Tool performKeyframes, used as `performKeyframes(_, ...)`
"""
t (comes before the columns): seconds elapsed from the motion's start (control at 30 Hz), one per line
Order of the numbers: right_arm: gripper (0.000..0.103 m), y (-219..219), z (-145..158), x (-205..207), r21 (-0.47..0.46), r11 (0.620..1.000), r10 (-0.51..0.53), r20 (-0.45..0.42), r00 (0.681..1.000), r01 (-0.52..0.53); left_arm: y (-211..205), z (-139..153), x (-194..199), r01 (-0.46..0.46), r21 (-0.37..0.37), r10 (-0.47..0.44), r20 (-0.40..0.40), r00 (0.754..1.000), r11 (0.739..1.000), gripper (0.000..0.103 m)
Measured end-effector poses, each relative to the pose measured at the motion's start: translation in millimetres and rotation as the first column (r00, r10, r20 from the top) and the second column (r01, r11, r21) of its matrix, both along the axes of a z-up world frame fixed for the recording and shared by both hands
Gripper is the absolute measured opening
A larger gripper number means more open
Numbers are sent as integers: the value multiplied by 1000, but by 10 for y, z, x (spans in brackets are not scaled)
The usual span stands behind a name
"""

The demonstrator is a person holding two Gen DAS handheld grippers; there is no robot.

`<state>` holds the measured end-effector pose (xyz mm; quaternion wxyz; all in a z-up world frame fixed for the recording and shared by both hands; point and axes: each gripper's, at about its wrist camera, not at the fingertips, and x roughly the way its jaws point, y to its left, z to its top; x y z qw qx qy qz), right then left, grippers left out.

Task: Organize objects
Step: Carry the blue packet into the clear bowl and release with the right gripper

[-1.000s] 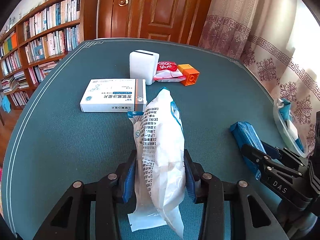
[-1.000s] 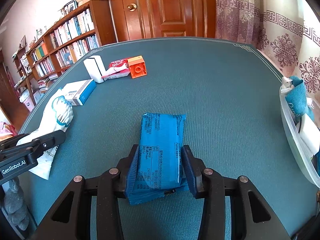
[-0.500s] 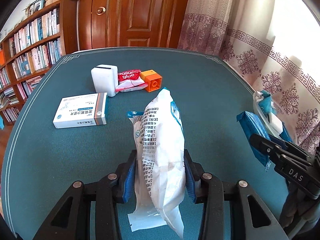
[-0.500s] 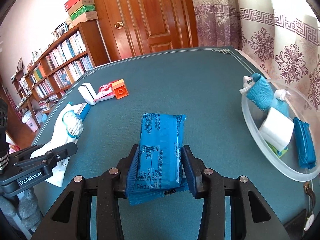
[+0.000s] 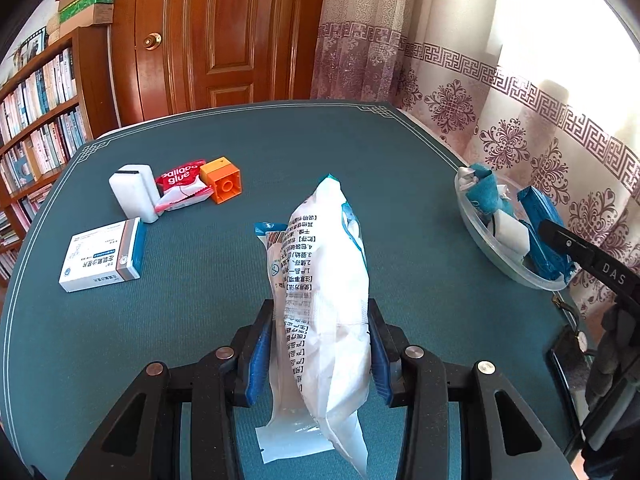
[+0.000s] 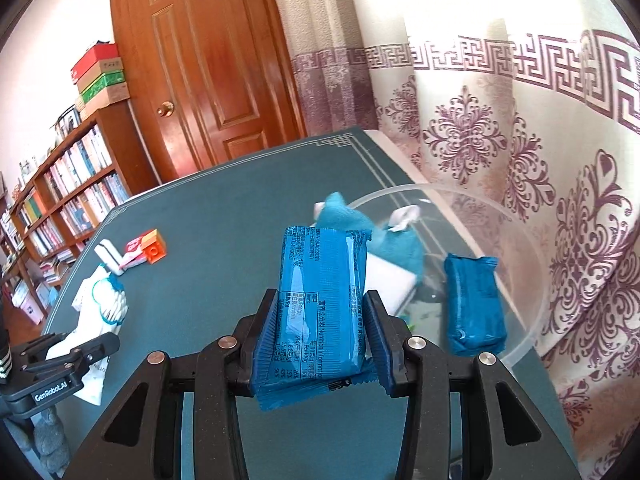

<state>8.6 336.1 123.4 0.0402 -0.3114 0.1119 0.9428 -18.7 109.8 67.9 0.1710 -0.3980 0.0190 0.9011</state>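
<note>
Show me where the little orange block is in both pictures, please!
Left wrist view: the orange block sits upper left on the table, touching the red glue packet.
Right wrist view: the same block is small at mid left, far beyond the gripper, again beside the packet.
Shared landmark: the white box next to the packet.

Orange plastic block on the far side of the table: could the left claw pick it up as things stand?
Probably not: the left claw is shut on the white printed plastic pouch, so its jaws are occupied; the orange plastic block lies unobstructed beyond it.
</note>
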Motion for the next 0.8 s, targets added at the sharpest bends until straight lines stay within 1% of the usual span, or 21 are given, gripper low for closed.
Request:
performKeyframes(0.17,43,338,-44,-24,15,995,-94,1,996,94,135,23,18,29,-7,-29,-4,1000,1000,44)
performKeyframes(0.37,43,615,-138,-90,37,984,-174,16,985,173,251,27,48,50,-18,-50,-4,999,999,44)
performKeyframes(0.63,44,798,-264,-207,74,972,-226,44,973,222,339,12,56,66,-26,-66,2,998,997,44)
performKeyframes(0.8,46,853,-303,-236,71,969,-242,45,969,239,377,10,61,71,-28,-70,3,998,997,44)
